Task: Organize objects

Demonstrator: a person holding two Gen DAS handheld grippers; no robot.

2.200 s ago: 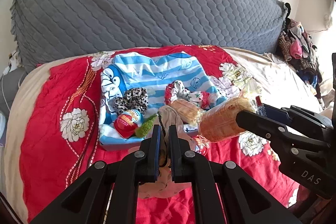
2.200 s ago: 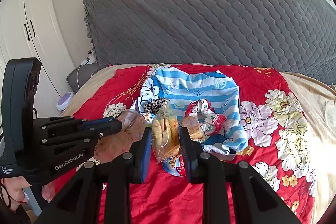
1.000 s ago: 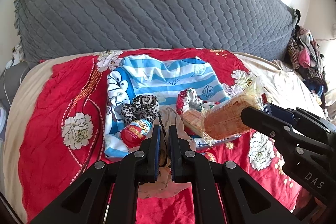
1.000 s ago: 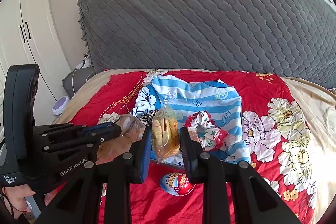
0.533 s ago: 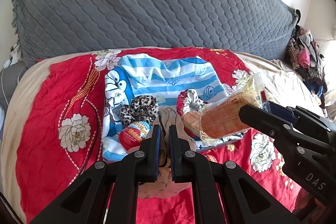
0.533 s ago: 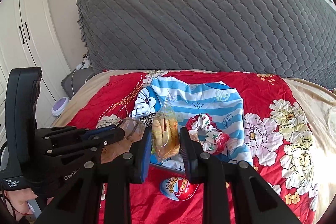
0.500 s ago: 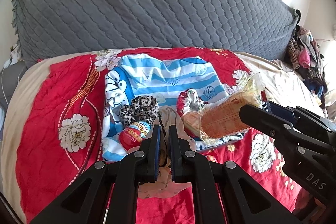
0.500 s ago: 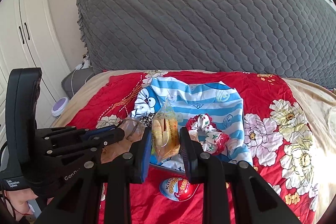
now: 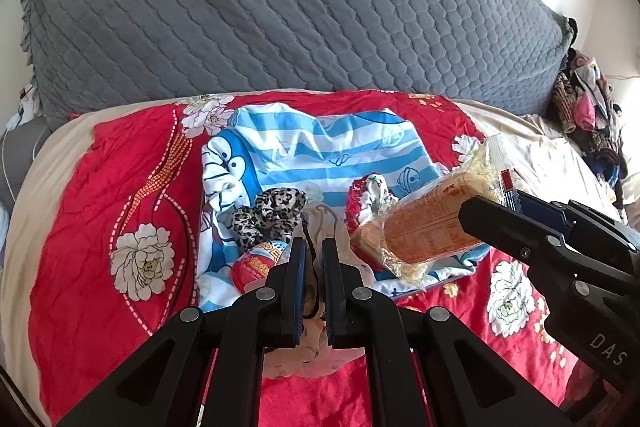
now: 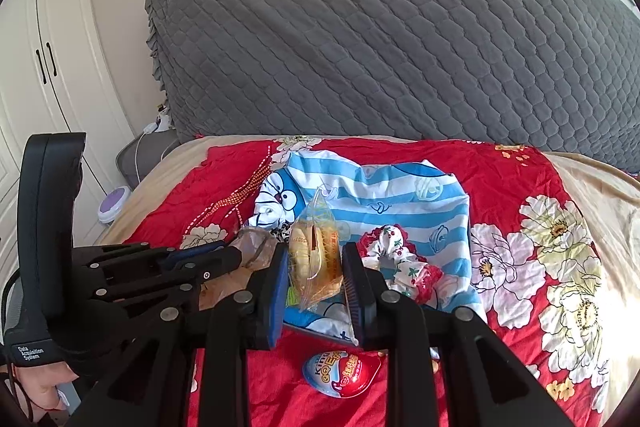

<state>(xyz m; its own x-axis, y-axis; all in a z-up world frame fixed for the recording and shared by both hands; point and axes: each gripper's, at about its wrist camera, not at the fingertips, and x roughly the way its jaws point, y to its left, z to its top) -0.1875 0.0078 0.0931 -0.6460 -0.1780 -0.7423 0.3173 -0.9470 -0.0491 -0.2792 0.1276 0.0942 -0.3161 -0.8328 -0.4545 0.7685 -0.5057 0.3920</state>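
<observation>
Both grippers were clamped: right gripper (image 10: 314, 281) on slippery bagged bread (image 10: 316, 259), left gripper (image 9: 314, 269) on a limp cloth pouch (image 9: 320, 227); either could slide free.

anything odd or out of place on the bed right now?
One thing: a red egg-shaped snack pack lies alone on the red quilt, off the near edge of the striped-cloth tray where the scrunchies sit. Otherwise the right gripper holds a bagged bread and the left gripper a beige pouch, both above the tray.
</observation>
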